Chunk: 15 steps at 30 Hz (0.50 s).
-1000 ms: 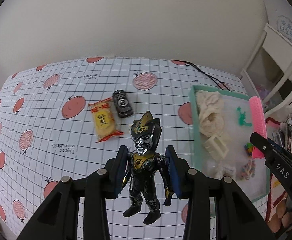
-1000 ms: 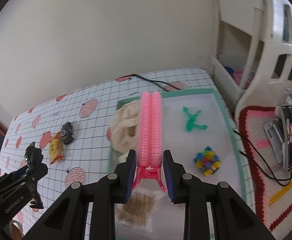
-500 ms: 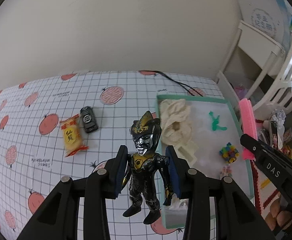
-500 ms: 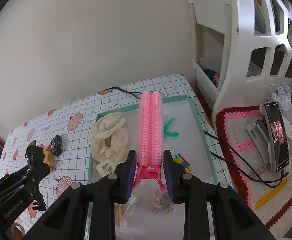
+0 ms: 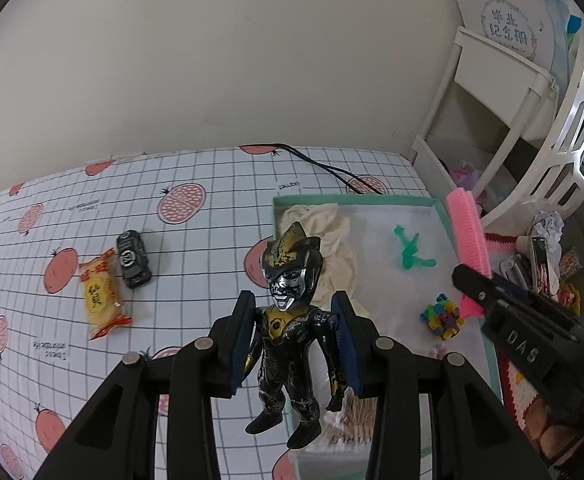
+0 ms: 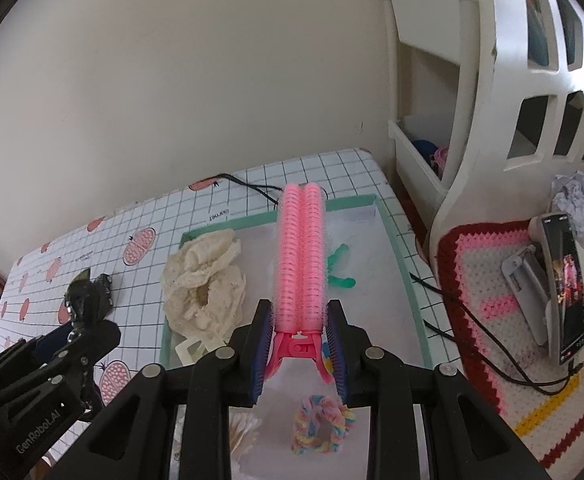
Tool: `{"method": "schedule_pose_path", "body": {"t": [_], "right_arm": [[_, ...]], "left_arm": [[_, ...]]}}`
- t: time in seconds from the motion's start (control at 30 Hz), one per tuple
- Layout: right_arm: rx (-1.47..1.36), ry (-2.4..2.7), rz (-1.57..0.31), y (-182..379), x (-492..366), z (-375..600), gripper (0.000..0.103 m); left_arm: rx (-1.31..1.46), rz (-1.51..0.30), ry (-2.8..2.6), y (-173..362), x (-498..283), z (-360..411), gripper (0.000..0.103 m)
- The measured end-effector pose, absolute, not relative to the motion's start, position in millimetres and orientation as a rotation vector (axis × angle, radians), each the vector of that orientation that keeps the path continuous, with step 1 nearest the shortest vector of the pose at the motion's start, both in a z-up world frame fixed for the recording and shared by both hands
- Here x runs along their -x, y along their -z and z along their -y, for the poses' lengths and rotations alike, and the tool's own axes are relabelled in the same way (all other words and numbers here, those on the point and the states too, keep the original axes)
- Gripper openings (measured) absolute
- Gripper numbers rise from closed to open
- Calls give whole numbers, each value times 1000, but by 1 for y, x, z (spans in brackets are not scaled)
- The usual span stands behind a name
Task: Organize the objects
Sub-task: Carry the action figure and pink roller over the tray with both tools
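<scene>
My left gripper (image 5: 294, 340) is shut on a black and gold toy figure (image 5: 292, 320), held upright above the left edge of the green-rimmed tray (image 5: 356, 200). My right gripper (image 6: 299, 340) is shut on a pink hair-roller clip (image 6: 301, 260) that points forward over the same tray (image 6: 396, 248). In the left wrist view the right gripper (image 5: 468, 292) and the pink clip (image 5: 468, 232) show at the right. In the tray lie a cream scrunchie (image 6: 202, 280), a green toy (image 5: 410, 252) and a rainbow scrunchie (image 6: 322, 424).
A small black toy car (image 5: 133, 258) and a yellow snack packet (image 5: 102, 294) lie on the grid-patterned tablecloth (image 5: 72, 208) left of the tray. A black cable (image 5: 332, 170) runs behind the tray. A white shelf unit (image 6: 492, 100) and a phone on a crocheted mat (image 6: 568, 292) stand to the right.
Both grippers have risen and drawn back with their objects still held. The tray has slid toward the middle of both views, and the shelf unit and mat have come into sight.
</scene>
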State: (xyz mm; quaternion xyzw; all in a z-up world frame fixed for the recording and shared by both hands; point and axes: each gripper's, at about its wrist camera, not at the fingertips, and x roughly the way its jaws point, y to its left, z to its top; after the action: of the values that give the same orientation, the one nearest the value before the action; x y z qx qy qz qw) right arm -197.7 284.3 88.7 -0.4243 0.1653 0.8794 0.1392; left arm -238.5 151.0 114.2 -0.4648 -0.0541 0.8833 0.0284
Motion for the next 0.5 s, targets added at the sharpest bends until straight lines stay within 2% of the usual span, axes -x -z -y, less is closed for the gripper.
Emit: {"method": "schedule_pose_path", "body": {"t": [0.5], "right_arm": [[1311, -2512, -442, -52, 209, -285, 29]], "left_arm": [[1436, 159, -2645, -90, 284, -170, 41]]}}
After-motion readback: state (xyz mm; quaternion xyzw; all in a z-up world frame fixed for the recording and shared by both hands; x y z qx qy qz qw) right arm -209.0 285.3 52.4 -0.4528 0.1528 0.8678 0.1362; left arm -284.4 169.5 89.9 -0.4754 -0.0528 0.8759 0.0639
